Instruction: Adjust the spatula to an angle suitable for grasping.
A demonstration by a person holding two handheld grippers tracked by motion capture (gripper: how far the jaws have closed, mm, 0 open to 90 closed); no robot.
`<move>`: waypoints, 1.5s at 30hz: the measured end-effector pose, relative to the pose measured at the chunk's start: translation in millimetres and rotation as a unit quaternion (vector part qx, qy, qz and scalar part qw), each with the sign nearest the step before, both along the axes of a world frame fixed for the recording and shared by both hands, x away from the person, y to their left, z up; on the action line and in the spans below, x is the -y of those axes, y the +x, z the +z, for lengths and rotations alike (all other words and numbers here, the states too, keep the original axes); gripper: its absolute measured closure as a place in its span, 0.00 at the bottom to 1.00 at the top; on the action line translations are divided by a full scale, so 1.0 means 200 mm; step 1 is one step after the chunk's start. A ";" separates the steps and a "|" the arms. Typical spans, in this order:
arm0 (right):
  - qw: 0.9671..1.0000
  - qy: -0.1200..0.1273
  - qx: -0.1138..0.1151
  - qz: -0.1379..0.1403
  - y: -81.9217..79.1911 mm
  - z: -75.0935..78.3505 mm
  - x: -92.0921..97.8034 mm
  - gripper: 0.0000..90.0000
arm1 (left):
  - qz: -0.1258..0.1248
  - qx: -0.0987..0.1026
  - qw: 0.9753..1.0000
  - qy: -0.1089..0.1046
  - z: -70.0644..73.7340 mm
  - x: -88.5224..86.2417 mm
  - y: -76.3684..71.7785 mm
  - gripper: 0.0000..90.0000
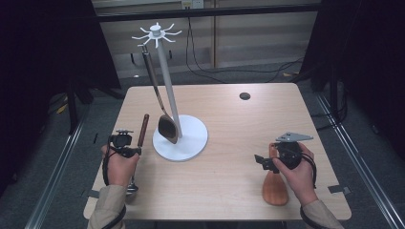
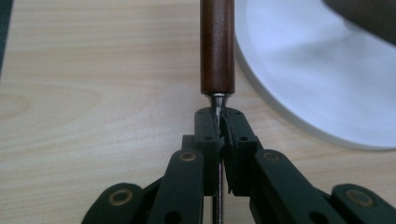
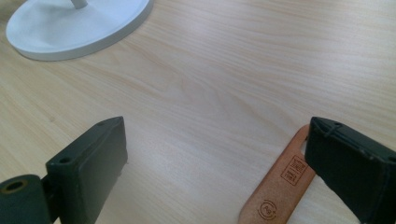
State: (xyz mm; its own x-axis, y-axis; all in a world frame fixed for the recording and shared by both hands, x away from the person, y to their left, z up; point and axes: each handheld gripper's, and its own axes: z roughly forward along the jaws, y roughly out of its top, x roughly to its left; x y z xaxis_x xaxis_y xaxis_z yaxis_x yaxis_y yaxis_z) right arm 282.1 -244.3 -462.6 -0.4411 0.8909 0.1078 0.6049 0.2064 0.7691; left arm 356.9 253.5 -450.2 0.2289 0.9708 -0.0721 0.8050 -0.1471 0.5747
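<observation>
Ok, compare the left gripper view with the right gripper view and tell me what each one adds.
Left gripper view: the left gripper is shut on the metal neck of a spoon, just below its dark wooden handle.

Right gripper view: the right gripper is open above the table, with a wooden spatula lying at one jaw.

Both: the light wood table and the white stand base.

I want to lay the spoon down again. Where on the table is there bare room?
Free: the middle, between the stand base and the spatula; also the far right, round the dark hole. Crowded: the left, where the left gripper clamps the spoon.
</observation>
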 end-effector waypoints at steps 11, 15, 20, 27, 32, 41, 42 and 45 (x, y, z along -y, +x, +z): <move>1.000 0.003 0.003 0.001 0.01 0.00 -0.01 0.05 | 0.013 0.097 0.995 -0.018 0.10 -0.02 -0.05 0.95; 1.000 0.003 0.007 0.005 0.01 0.01 -0.02 0.05 | 0.010 0.143 0.989 -0.026 0.12 -0.02 -0.08 0.95; 1.000 0.003 0.010 0.011 0.02 0.00 -0.03 0.05 | 0.007 0.173 0.984 -0.041 0.14 -0.03 -0.10 0.95; 1.000 0.004 0.010 0.007 0.02 0.01 -0.03 0.05 | -0.001 0.208 0.977 -0.054 0.19 -0.02 -0.12 0.95; 1.000 0.005 0.010 0.010 0.02 0.01 -0.03 0.05 | -0.006 0.236 0.970 -0.062 0.23 0.00 -0.15 0.95; 1.000 0.004 0.011 0.012 0.02 0.01 -0.04 0.05 | -0.004 0.284 0.956 -0.073 0.30 0.02 -0.19 0.95; 1.000 0.005 0.011 0.012 0.02 0.01 -0.04 0.05 | -0.005 0.292 0.953 -0.074 0.30 0.02 -0.19 0.95; 1.000 0.005 0.011 0.012 0.02 0.01 -0.04 0.05 | -0.002 0.307 0.949 -0.072 0.32 0.02 -0.21 0.95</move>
